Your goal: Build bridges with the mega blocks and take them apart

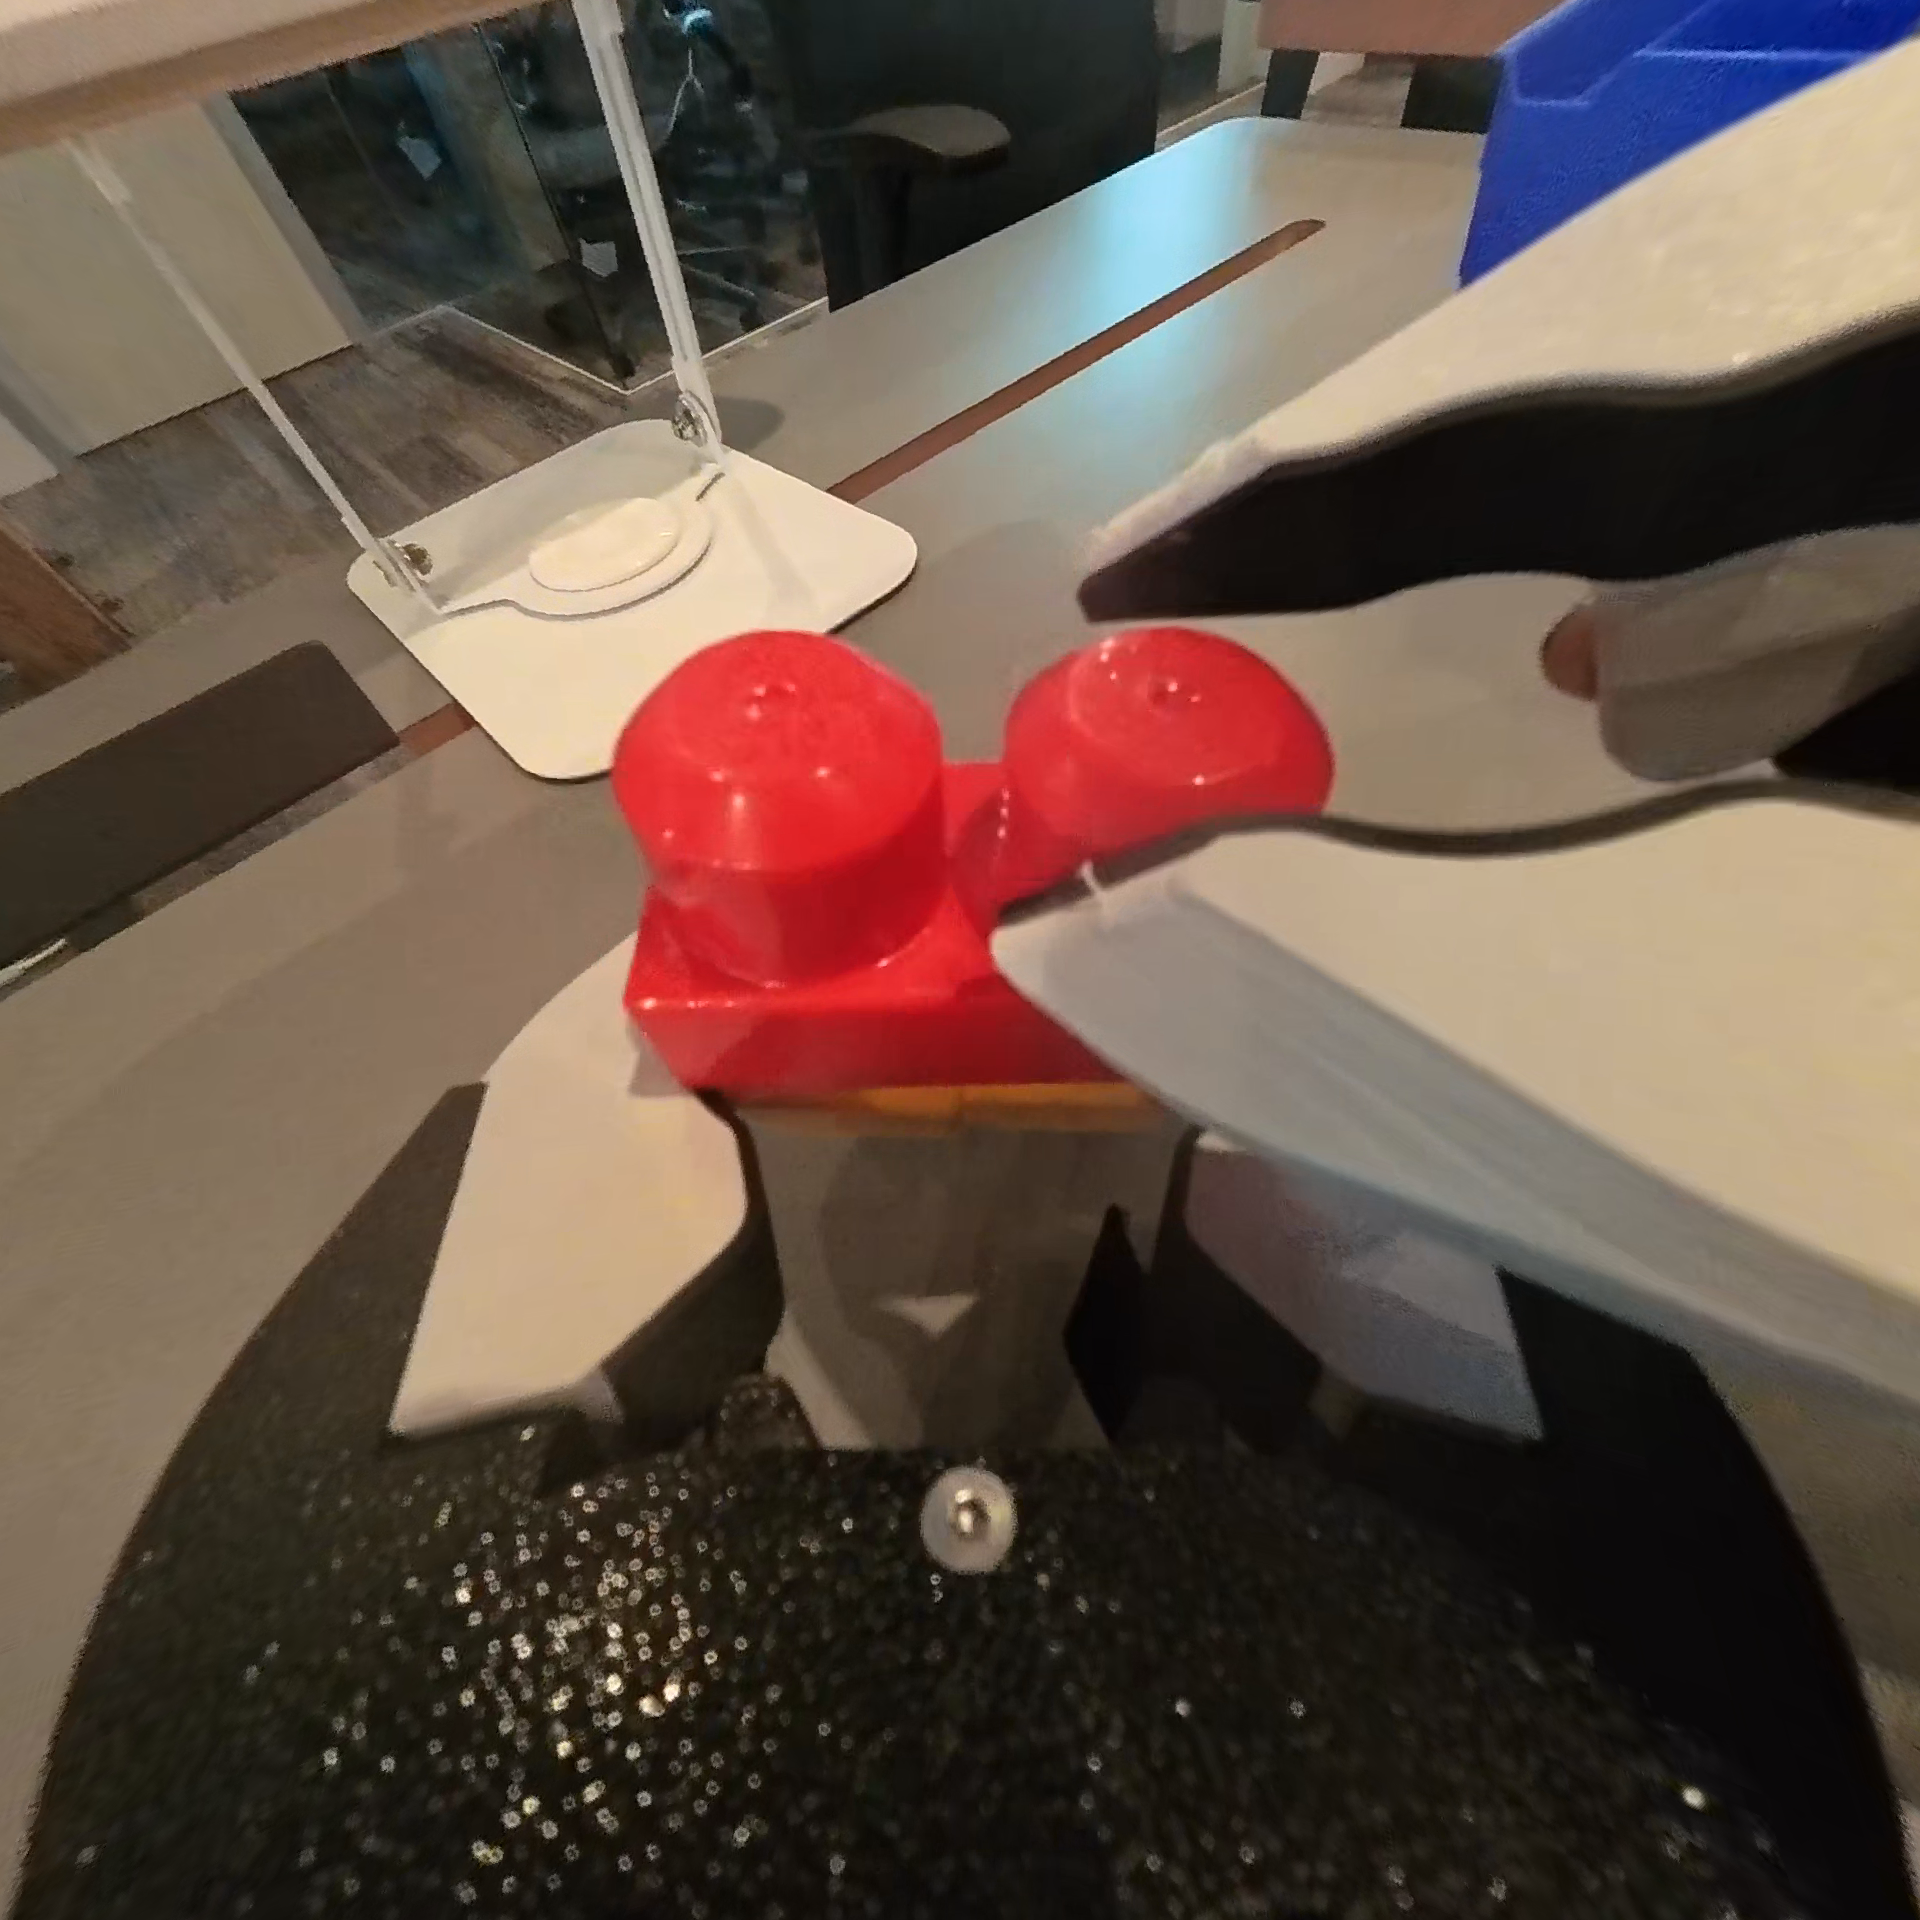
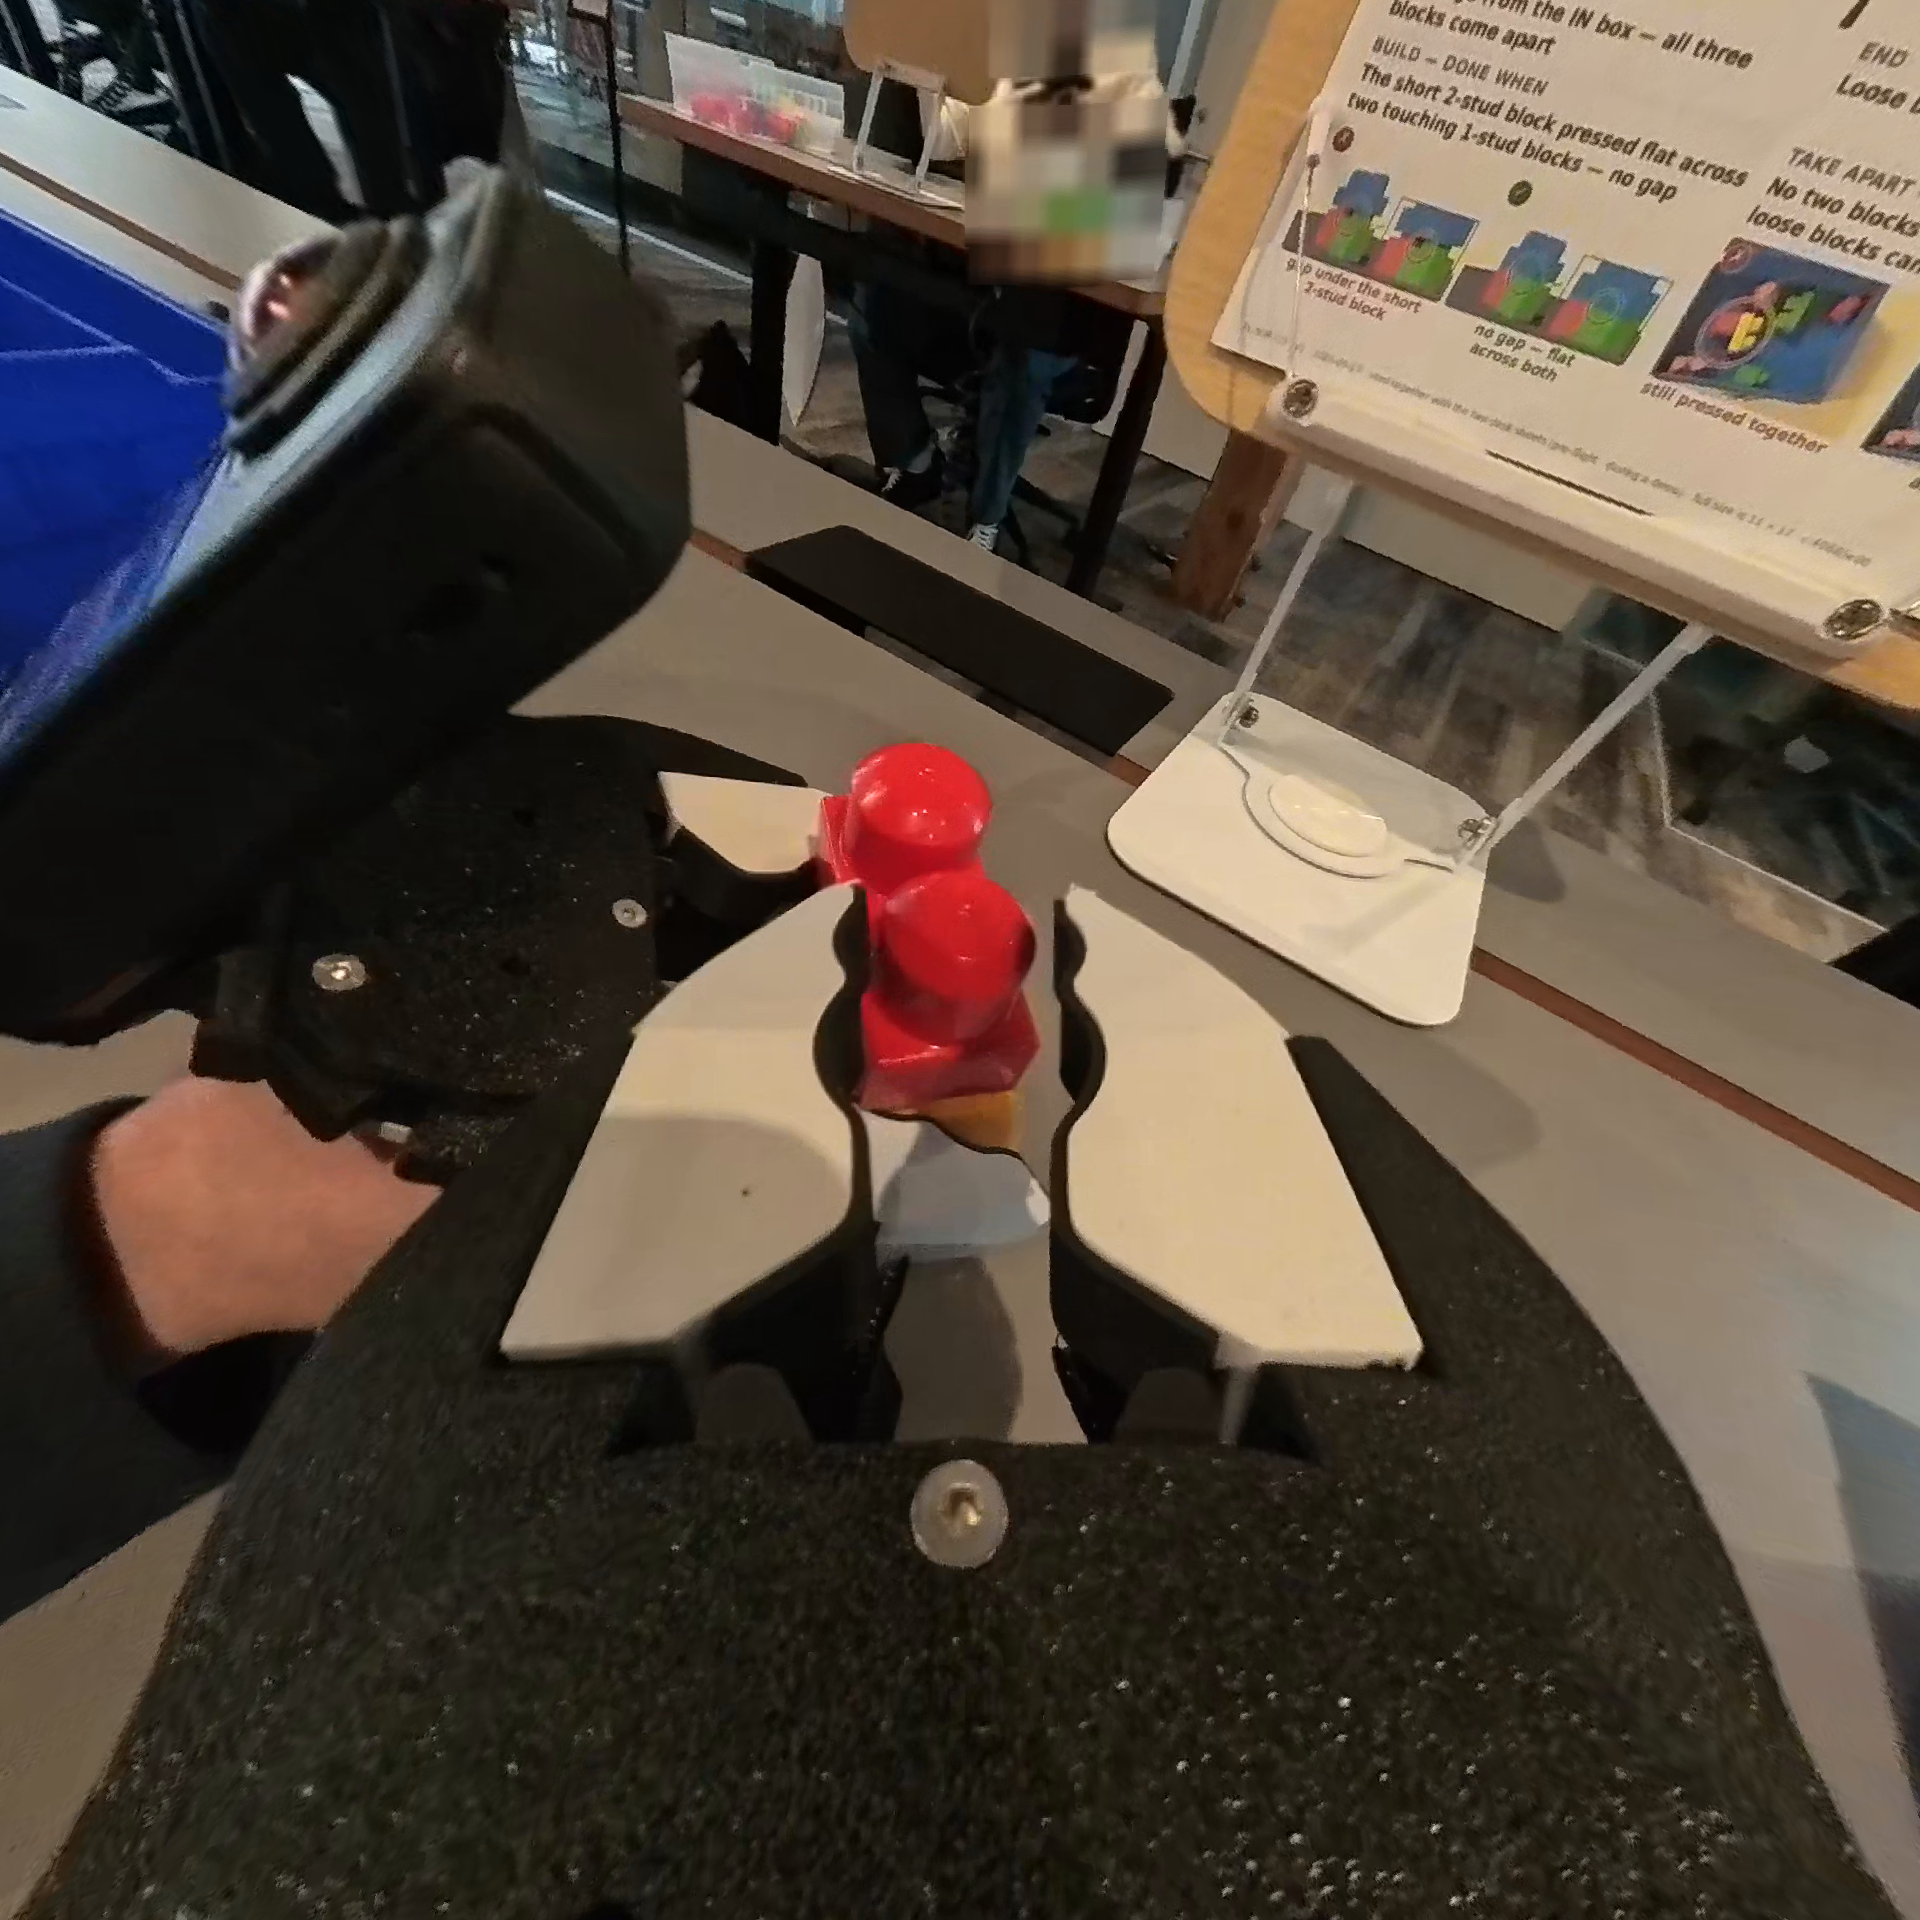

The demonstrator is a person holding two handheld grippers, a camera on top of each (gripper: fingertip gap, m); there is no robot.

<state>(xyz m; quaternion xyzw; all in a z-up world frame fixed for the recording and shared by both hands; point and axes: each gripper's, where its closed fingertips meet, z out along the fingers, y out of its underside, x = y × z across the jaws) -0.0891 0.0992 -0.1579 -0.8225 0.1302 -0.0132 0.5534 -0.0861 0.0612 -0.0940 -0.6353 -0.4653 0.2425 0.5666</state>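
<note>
Our left gripper [image 1: 935,1101] clamps the orange block [image 1: 966,1103] beneath the red two-stud block [image 1: 883,883], dead centre over the grey table [image 1: 260,1091]. From 3 o'clock our right gripper [image 2: 956,935] straddles that red block [image 2: 940,966], fingers [image 2: 1164,1101] apart, not pinching. We see a white stand [image 1: 623,582] at 11 o'clock.

Both wrist cameras look closely along their fingers, crosswise; both share the red block [image 1: 831,914] [image 2: 940,966].
</note>
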